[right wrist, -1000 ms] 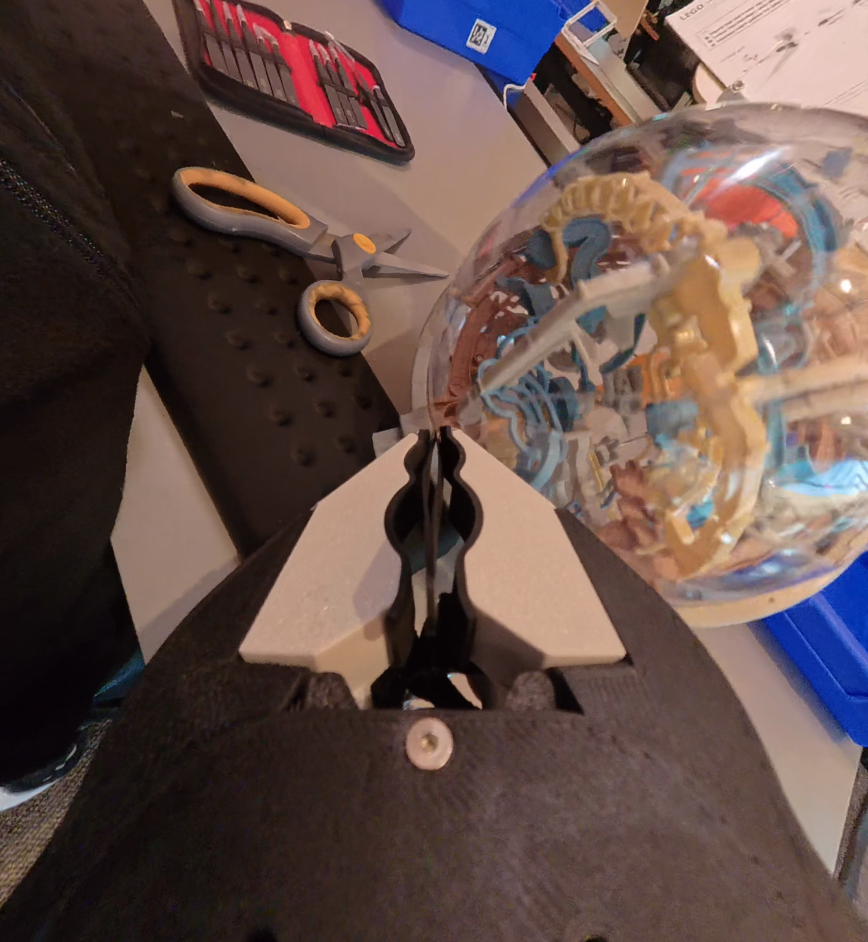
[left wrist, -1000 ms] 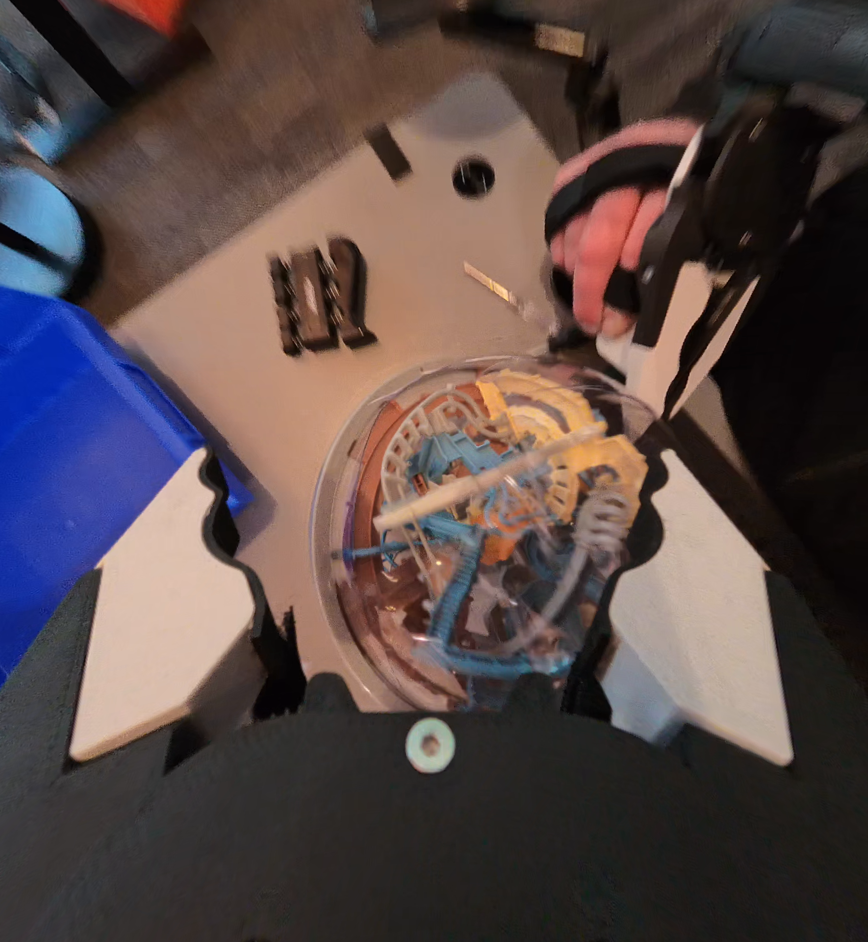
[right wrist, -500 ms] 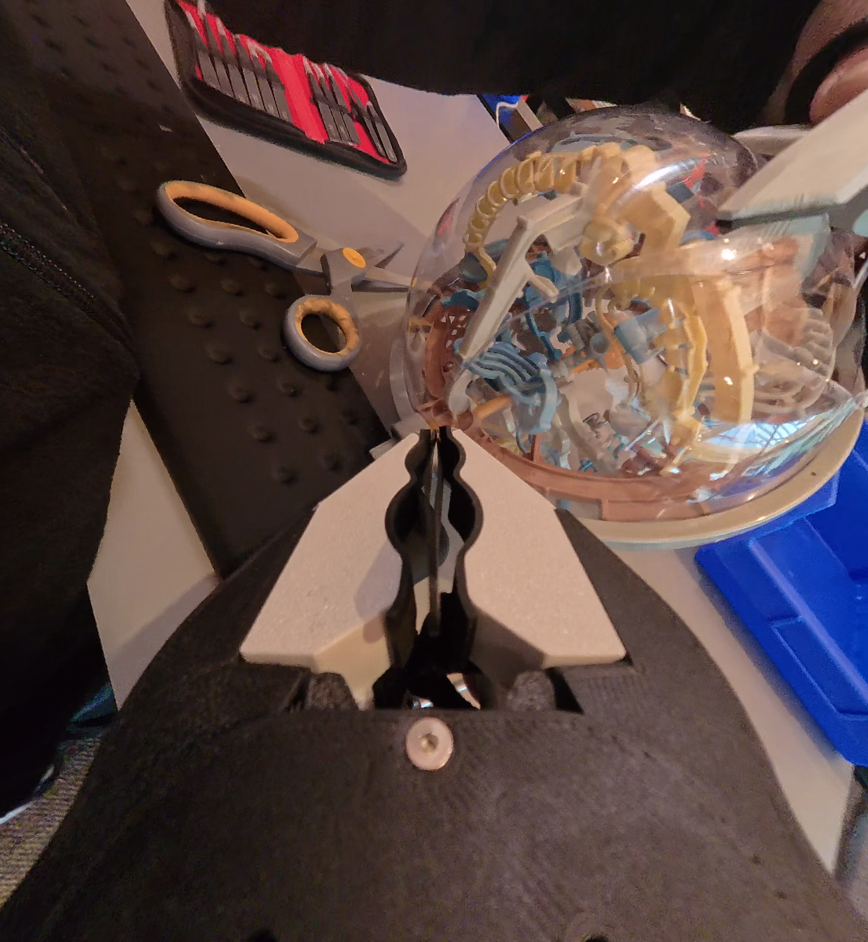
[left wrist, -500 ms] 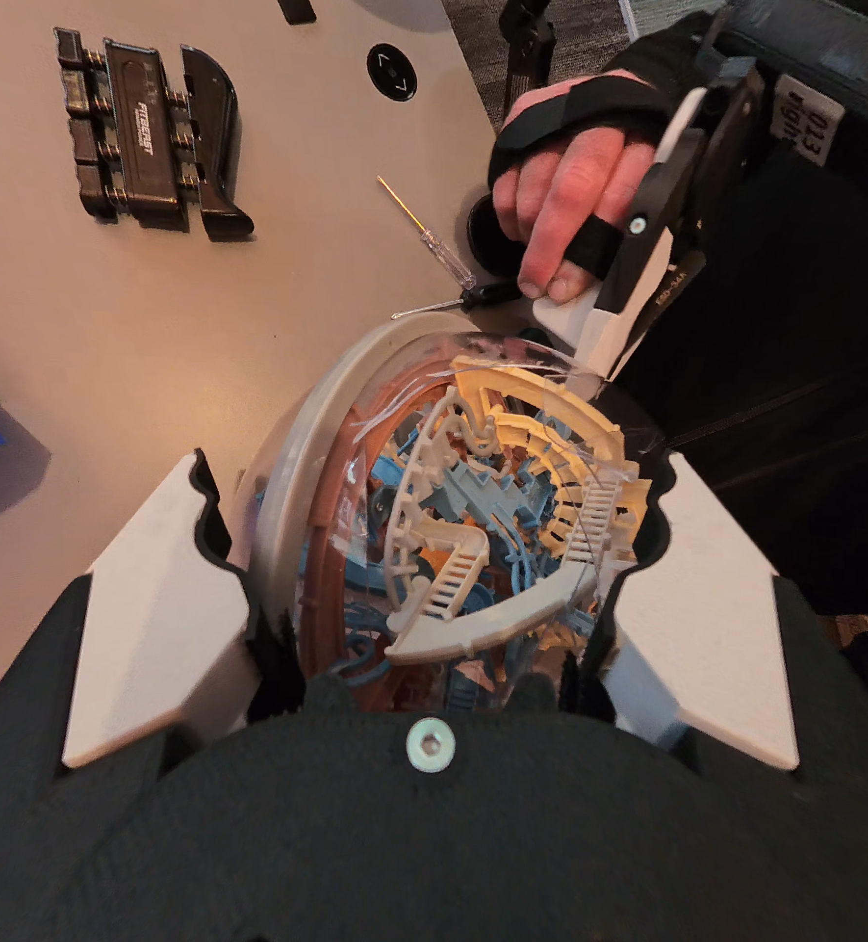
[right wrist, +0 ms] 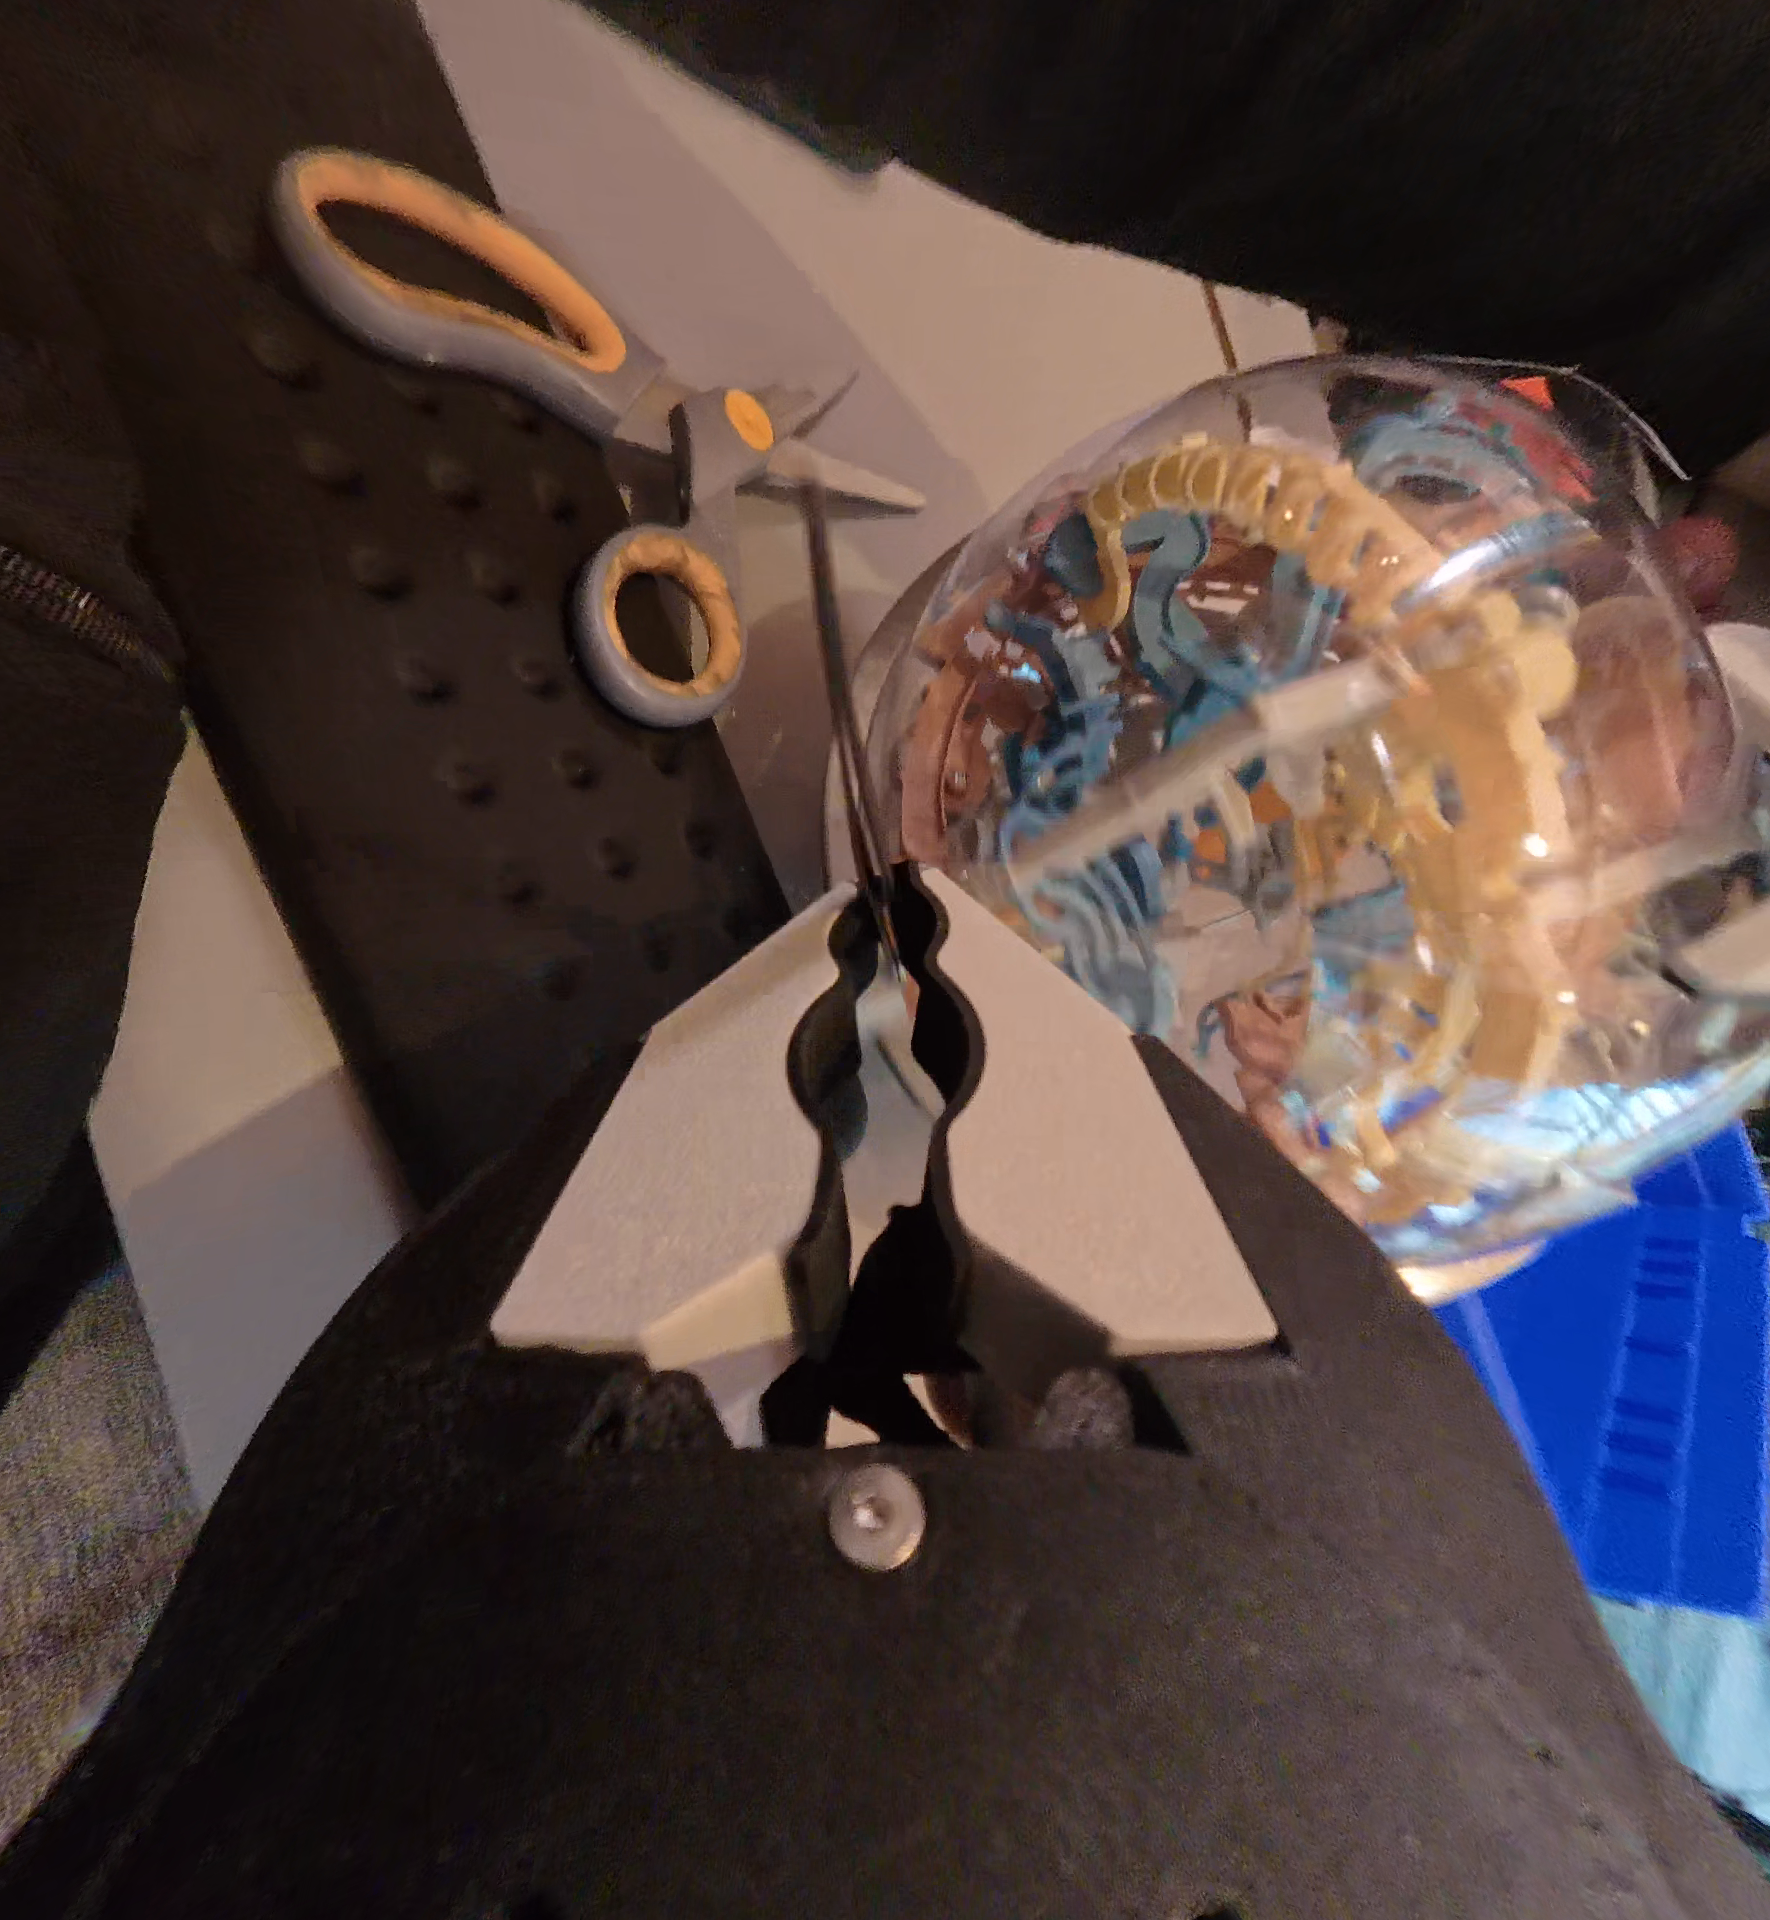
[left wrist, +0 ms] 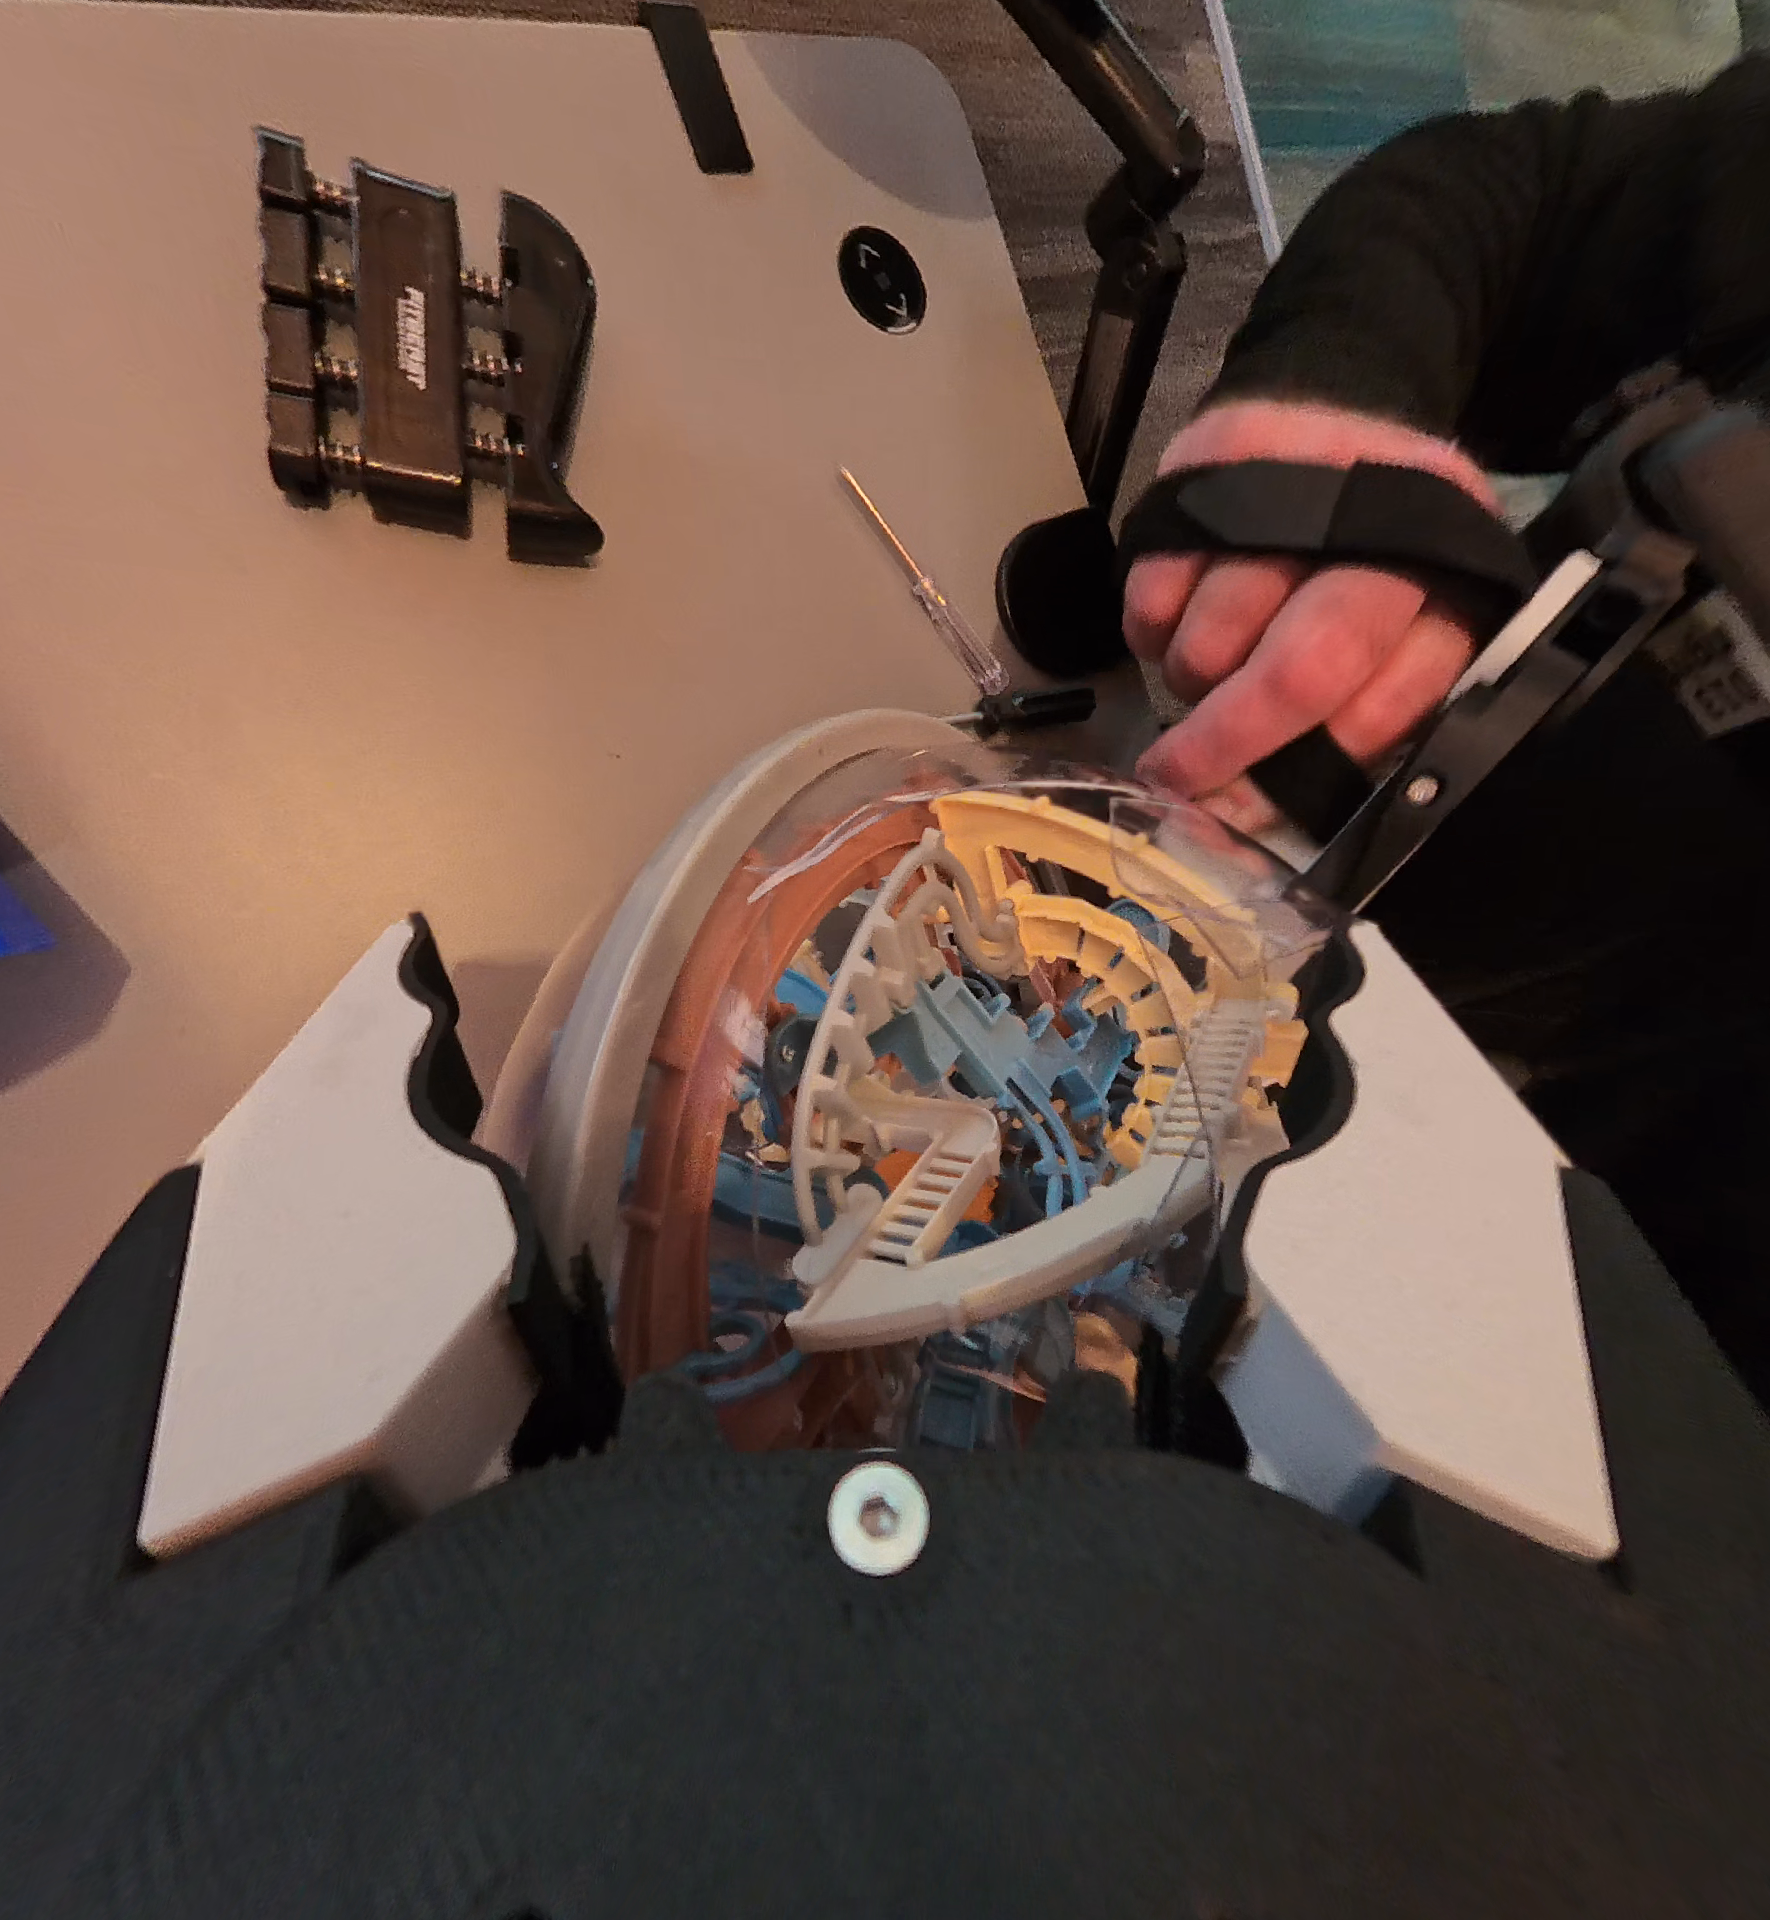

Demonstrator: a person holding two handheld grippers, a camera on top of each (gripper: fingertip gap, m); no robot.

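A clear maze ball [left wrist: 964, 1091] with blue, yellow, brown and white tracks inside is clamped between the fingers of my left gripper [left wrist: 881, 935]. It is held tilted above the table. The ball [right wrist: 1328, 779] also shows in the right wrist view, with a left finger [right wrist: 1754, 956] on its far side. My right gripper [right wrist: 886, 894] sits just beside the ball, jaws shut on a thin dark rod [right wrist: 839, 675] that sticks out past its tips. A hand holds the right gripper [left wrist: 1380, 831] behind the ball.
Grey-and-orange scissors [right wrist: 652, 416] lie on a black dimpled mat [right wrist: 445, 675]. A blue bin [right wrist: 1639, 1403] stands under the ball. On the table [left wrist: 133, 623] lie a black hand-grip trainer [left wrist: 413, 353] and a small clear-handled screwdriver [left wrist: 922, 592]. Measured from the fingertips, the black hand-grip trainer [left wrist: 413, 353] is 15 cm or so from the left gripper and 25 cm from the right.
The left gripper has turned and tilted the ball while holding it. The right gripper has swung nearer the scissors; the thin rod now shows beyond its tips. The red tool case has left view.
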